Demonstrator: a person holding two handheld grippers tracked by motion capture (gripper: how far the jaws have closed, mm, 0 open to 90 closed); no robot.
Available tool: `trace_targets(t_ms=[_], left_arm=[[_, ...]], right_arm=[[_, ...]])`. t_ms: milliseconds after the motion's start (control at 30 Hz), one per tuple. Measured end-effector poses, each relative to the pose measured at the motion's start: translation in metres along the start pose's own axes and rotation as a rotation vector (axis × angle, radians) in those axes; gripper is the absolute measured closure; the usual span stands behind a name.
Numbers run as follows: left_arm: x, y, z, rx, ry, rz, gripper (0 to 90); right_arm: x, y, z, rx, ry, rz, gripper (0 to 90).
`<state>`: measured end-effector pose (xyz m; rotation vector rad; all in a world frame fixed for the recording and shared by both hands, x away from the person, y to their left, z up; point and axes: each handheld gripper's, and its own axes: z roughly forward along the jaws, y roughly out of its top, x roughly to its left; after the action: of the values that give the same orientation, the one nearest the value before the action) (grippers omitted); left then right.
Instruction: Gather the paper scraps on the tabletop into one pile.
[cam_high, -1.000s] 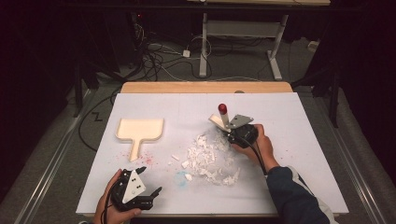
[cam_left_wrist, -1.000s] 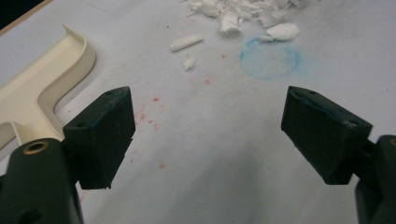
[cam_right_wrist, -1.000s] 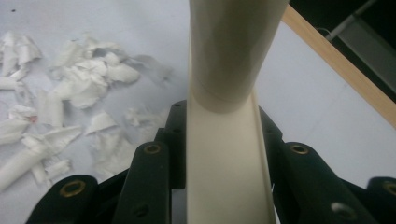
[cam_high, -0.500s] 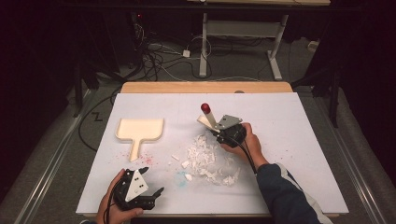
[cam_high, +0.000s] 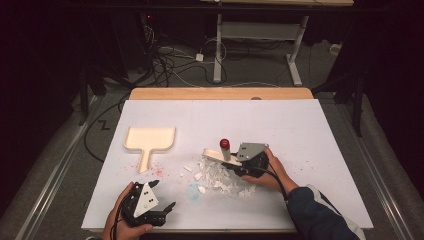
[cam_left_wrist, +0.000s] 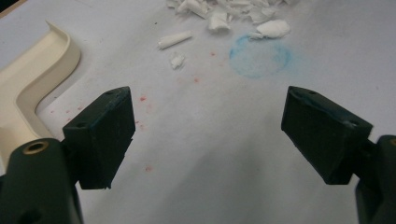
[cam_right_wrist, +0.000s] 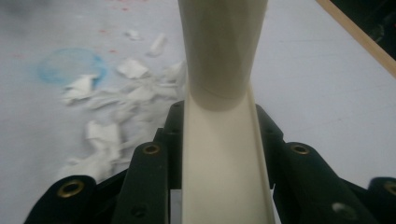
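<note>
The right tongs (cam_high: 239, 161) are clamped on the cream handle of a small brush (cam_right_wrist: 219, 154), which runs up between the jaws in the right gripper view. In the high view the brush (cam_high: 216, 153) lies tilted, its head low at the far edge of the scrap pile (cam_high: 220, 179) and its red-capped end (cam_high: 225, 144) raised. That angle suits sweeping: judging by it, the head is set behind the scraps so a stroke would drive them along the worktop (cam_high: 300, 130).

The left tongs (cam_high: 161, 197) stand wide apart, holding nothing, and rest near the worktop's front edge towards its left corner. Their own view looks across bare surface (cam_left_wrist: 210, 154) speckled with red flecks to a faint blue ring (cam_left_wrist: 259, 57) and the nearest scraps (cam_left_wrist: 219, 14). They seem parked clear of the sweep, free to take up something.

The dustpan (cam_high: 149, 141) lies flat in the left half of the worktop, handle pointing to the front edge, well apart from the pile. Its cream rim (cam_left_wrist: 32, 79) shows at the left of the left gripper view, near those open jaws. Probably it waits there to be brought to the scraps, which sit right of the worktop's middle, towards the front.
</note>
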<state>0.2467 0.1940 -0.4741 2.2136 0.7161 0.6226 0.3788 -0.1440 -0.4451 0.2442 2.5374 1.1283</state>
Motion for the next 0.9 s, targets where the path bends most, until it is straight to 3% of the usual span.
trace_targets(t_ms=[67,233,500,567,600,667,900], left_arm=[[0.0,0.0,-0.001,-0.001,0.002,-0.002,16.7],[-0.001,0.001,-0.001,0.001,0.006,0.002,16.7],[0.0,0.0,-0.002,-0.005,0.006,-0.013,16.7],[0.0,0.0,-0.001,-0.005,0.004,-0.012,16.7],[0.0,0.0,-0.001,-0.004,0.004,-0.01,16.7],[0.0,0.001,-0.001,-0.005,0.001,-0.01,16.7],[0.001,0.0,0.0,-0.006,-0.009,-0.011,16.7]], right_arm=[[0.009,0.001,-0.011,-0.002,0.006,-0.027,67.5],[0.01,0.005,-0.019,-0.013,-0.023,-0.033,67.6],[-0.014,0.018,-0.02,-0.028,-0.098,0.034,67.6],[-0.021,0.021,-0.015,-0.035,-0.107,0.045,67.6],[-0.025,0.027,-0.004,-0.037,-0.122,0.048,67.6],[-0.027,0.033,0.008,-0.038,-0.127,0.029,67.6],[-0.019,0.045,0.048,-0.031,-0.051,-0.008,67.6]])
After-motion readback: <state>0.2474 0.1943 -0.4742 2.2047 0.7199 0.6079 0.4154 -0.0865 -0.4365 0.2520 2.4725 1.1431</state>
